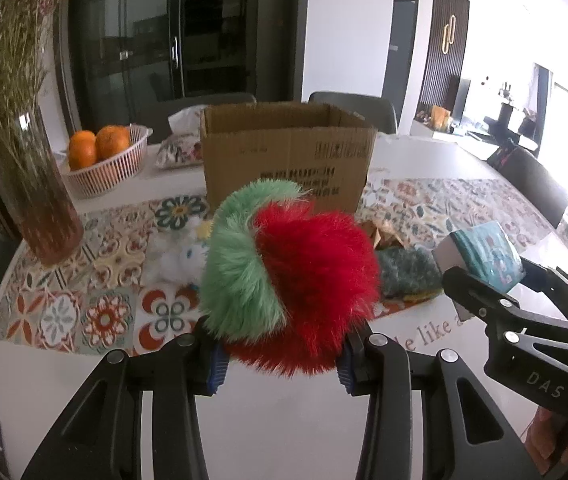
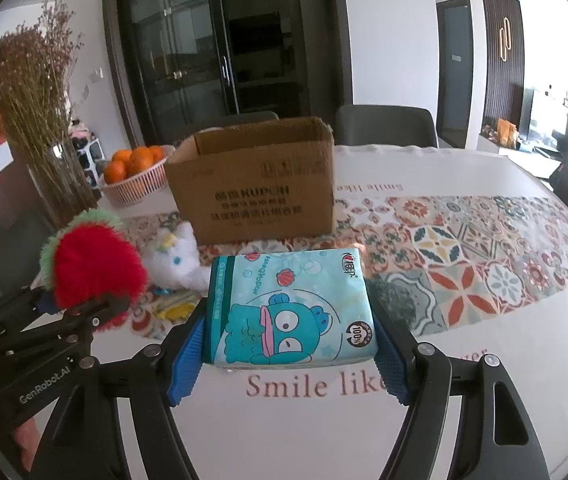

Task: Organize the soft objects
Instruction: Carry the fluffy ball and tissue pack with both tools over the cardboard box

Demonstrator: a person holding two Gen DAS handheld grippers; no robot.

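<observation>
My left gripper (image 1: pixel 280 364) is shut on a fluffy red and green plush toy (image 1: pixel 296 276), lifted above the table; the same toy (image 2: pixel 92 268) shows at the left of the right wrist view. My right gripper (image 2: pixel 290 360) is shut on a teal cartoon tissue pack (image 2: pixel 290 308), its blue pads (image 2: pixel 186 364) pressing both sides. The pack (image 1: pixel 488 256) also appears at the right of the left wrist view. An open cardboard box (image 1: pixel 284 156) (image 2: pixel 256 184) stands behind. A white plush toy (image 1: pixel 180 256) (image 2: pixel 176 264) and a dark green fuzzy item (image 1: pixel 408 276) lie before the box.
A glass vase of dried flowers (image 1: pixel 32 184) (image 2: pixel 60 176) stands at the left. A white basket of oranges (image 1: pixel 104 160) (image 2: pixel 136 176) sits beside the box, with a floral tissue pouch (image 1: pixel 180 148) behind. Dark chairs (image 2: pixel 384 130) line the far table edge. A patterned runner (image 2: pixel 484 248) covers the table.
</observation>
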